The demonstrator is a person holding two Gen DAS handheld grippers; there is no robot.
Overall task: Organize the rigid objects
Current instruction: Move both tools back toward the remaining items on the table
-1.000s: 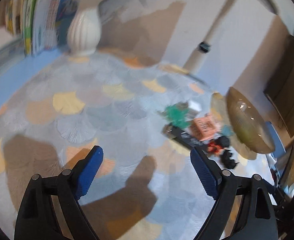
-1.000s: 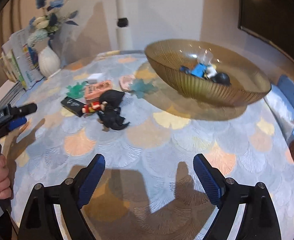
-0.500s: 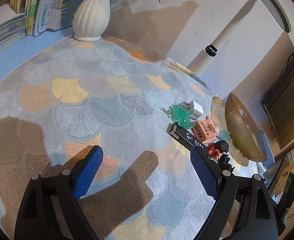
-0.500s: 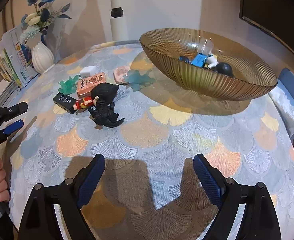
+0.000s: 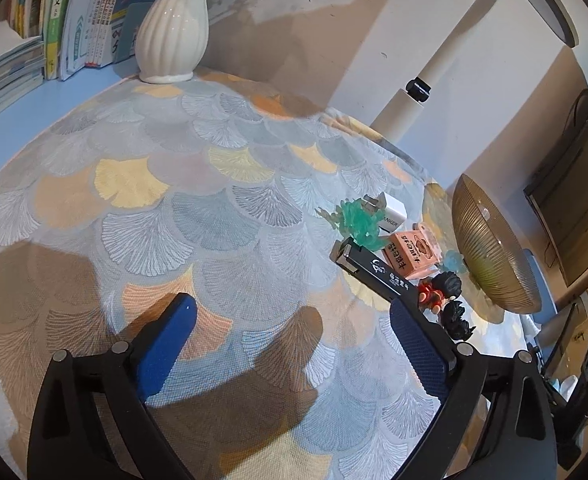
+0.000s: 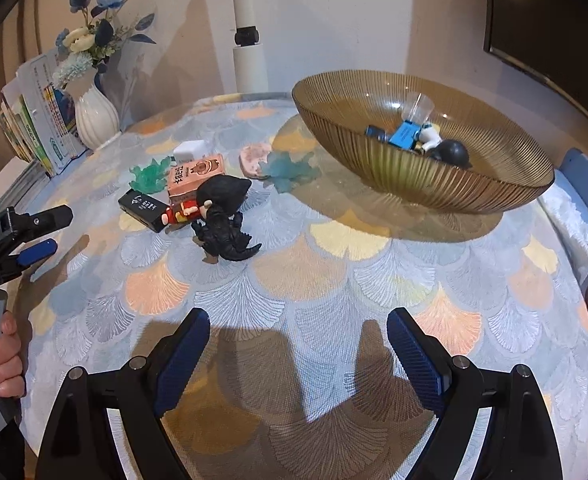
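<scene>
A cluster of small objects lies on the patterned tablecloth: a black dinosaur figure [image 6: 224, 236], a red-and-black doll [image 6: 210, 202], a pink box [image 6: 196, 176], a black rectangular case [image 6: 144, 210], a green plastic piece [image 6: 150, 174], a white charger [image 6: 190, 150] and a teal leaf piece [image 6: 292, 170]. An amber ribbed bowl [image 6: 473, 184] holds several toys. My right gripper [image 6: 297, 344] is open and empty, near the table's front. My left gripper [image 5: 290, 332] is open and empty; the black case [image 5: 373, 270] lies just beyond its right finger. The left gripper also shows in the right wrist view [image 6: 34, 232].
A white vase [image 5: 174, 28] with flowers and a row of books [image 5: 74, 20] stand at the table's far left. A white lamp post [image 6: 248, 40] rises behind the table. A dark screen [image 6: 553, 20] hangs at the right. A blue chair [image 6: 585, 176] stands beyond the bowl.
The left gripper has swung and steadied, so the vase and books moved up in its view. The right gripper has moved closer to the cluster and bowl. Both stay open.
</scene>
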